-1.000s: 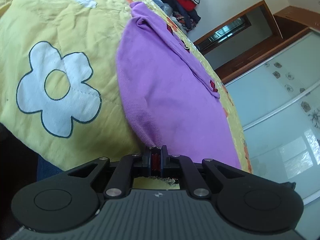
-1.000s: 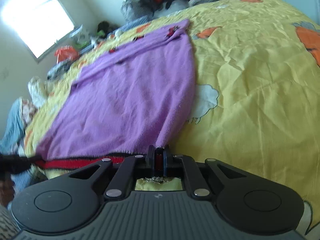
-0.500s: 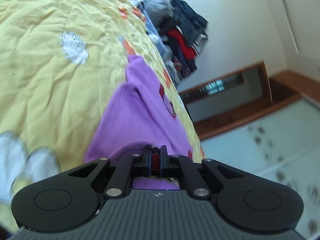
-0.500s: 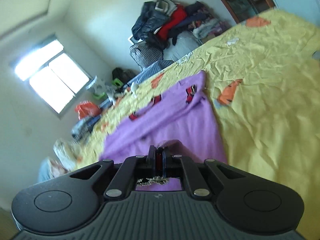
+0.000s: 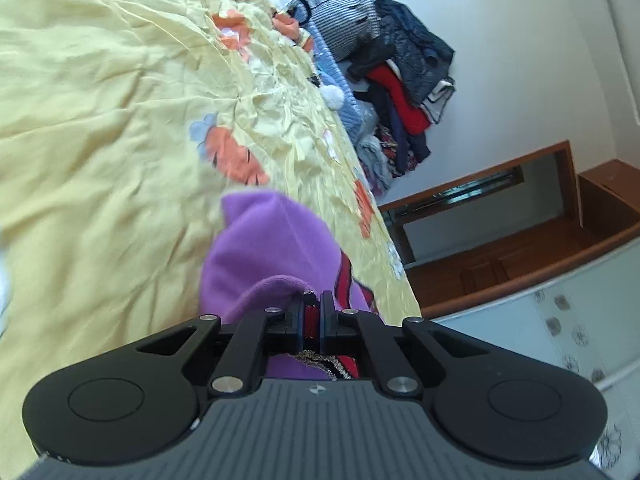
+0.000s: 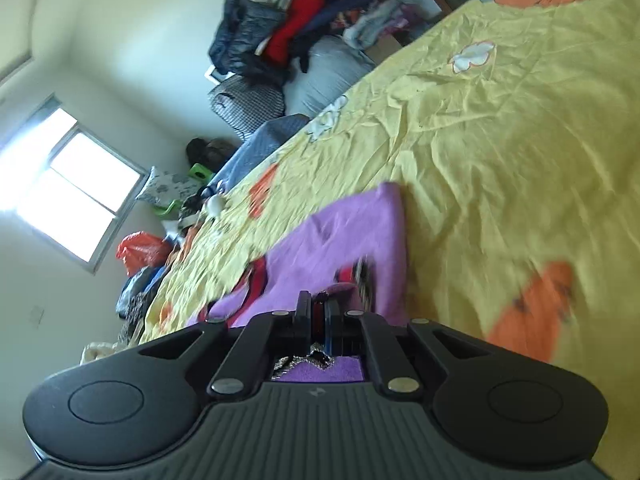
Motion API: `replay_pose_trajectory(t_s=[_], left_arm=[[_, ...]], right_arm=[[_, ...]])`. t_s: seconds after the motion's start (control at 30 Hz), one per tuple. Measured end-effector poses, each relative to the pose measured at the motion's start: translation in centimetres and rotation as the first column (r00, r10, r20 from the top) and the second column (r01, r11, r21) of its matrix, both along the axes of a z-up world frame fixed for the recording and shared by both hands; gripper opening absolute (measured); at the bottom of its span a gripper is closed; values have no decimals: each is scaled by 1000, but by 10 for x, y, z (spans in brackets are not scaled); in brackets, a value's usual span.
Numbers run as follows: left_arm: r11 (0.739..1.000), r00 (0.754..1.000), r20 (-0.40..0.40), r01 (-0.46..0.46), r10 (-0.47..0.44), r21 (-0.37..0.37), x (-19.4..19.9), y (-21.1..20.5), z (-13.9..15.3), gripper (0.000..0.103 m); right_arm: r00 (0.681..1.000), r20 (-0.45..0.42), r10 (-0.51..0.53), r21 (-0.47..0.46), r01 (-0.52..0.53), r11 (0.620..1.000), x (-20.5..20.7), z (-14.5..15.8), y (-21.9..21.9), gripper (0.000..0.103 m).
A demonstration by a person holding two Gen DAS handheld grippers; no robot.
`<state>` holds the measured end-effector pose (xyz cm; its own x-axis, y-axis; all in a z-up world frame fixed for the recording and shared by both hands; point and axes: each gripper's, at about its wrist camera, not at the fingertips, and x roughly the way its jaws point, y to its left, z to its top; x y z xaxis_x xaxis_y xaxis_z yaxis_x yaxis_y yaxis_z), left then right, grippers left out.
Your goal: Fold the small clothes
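Both grippers have carried the purple garment's (image 5: 272, 248) near hem forward over itself since a second ago, so far less purple shows ahead now. Left gripper (image 5: 313, 312) and right gripper (image 6: 319, 312) each sit clamped on that red-trimmed edge. Beyond lies the yellow bedspread (image 6: 500, 128), then a clothes pile (image 6: 288, 32) against the wall.

Your bed (image 5: 100, 128), spread with a wrinkled yellow quilt (image 6: 500, 140) printed with orange and white shapes, a purple garment (image 6: 344, 240) with red trim lying on it, mixed clutter along its far edge
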<state>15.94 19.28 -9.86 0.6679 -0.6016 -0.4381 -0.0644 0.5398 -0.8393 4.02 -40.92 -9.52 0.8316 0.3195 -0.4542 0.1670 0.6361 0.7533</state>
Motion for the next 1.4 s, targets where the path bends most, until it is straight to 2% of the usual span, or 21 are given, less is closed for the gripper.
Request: replay_pose_trajectory(t_s=[0.17, 0.23, 0.33, 0.4, 0.5, 0.63, 0.77, 1.0, 1.07, 1.1, 1.13, 1.17, 1.2, 1.23, 1.3, 1.4], left_arm=[[999, 999, -33, -30, 29, -24, 40, 1, -10, 3], [1000, 999, -32, -19, 19, 10, 46, -3, -11, 3], [1000, 999, -37, -6, 7, 31, 53, -9, -16, 3], [1000, 999, -42, 2, -1, 27, 57, -10, -20, 3], [1000, 999, -41, -7, 7, 10, 63, -10, -20, 3], [1000, 999, -30, -18, 18, -5, 66, -11, -15, 3], [1000, 999, -31, -26, 27, 16, 76, -11, -14, 3], [999, 998, -50, -30, 32, 39, 88, -6, -20, 3], [998, 997, -75, -27, 32, 60, 89, -4, -25, 3], [998, 995, -93, -22, 27, 55, 90, -2, -29, 8], [999, 993, -119, -16, 22, 50, 91, 2, -33, 17], [999, 992, -124, -26, 31, 43, 90, 7, -33, 18], [997, 993, -108, -45, 51, 60, 86, 13, -28, 24], [991, 993, -90, -60, 71, 120, 81, 17, -18, 46], [969, 996, -24, -74, 82, 235, 63, 23, 8, 69], [953, 997, 70, 15, -38, 303, 24, 12, 41, 70]], right_arm=[[998, -51, -26, 13, 27, 1000, 43, -12, -22, 2], [998, -60, -22, 18, 23, 1000, 55, -16, -28, 2], [998, -63, 26, -33, -29, 999, 62, -14, -23, 2], [997, -45, 64, -103, -68, 992, 59, -8, -15, 2], [996, -57, 70, -163, -78, 984, 62, -2, -12, 2], [997, -40, 61, -162, -67, 985, 72, 6, -12, 2], [999, -30, 29, -144, -33, 989, 85, 12, -17, 2], [998, -66, 8, -210, -21, 977, 119, 10, -16, 2], [995, -97, 28, -198, -47, 979, 131, 4, -20, 2], [993, -119, 24, -203, -48, 978, 136, 0, -20, 6], [990, -142, -9, -263, -29, 964, 139, 0, -18, 19], [986, -159, -42, -325, -12, 946, 140, 1, -17, 32], [986, -154, -59, -351, 1, 936, 138, 4, -18, 65], [990, -128, -58, -355, 9, 935, 132, 8, -20, 82], [998, -51, -25, -372, 5, 928, 110, 24, -18, 82], [997, 27, 79, -432, -59, 900, 61, 44, 3, 82]])
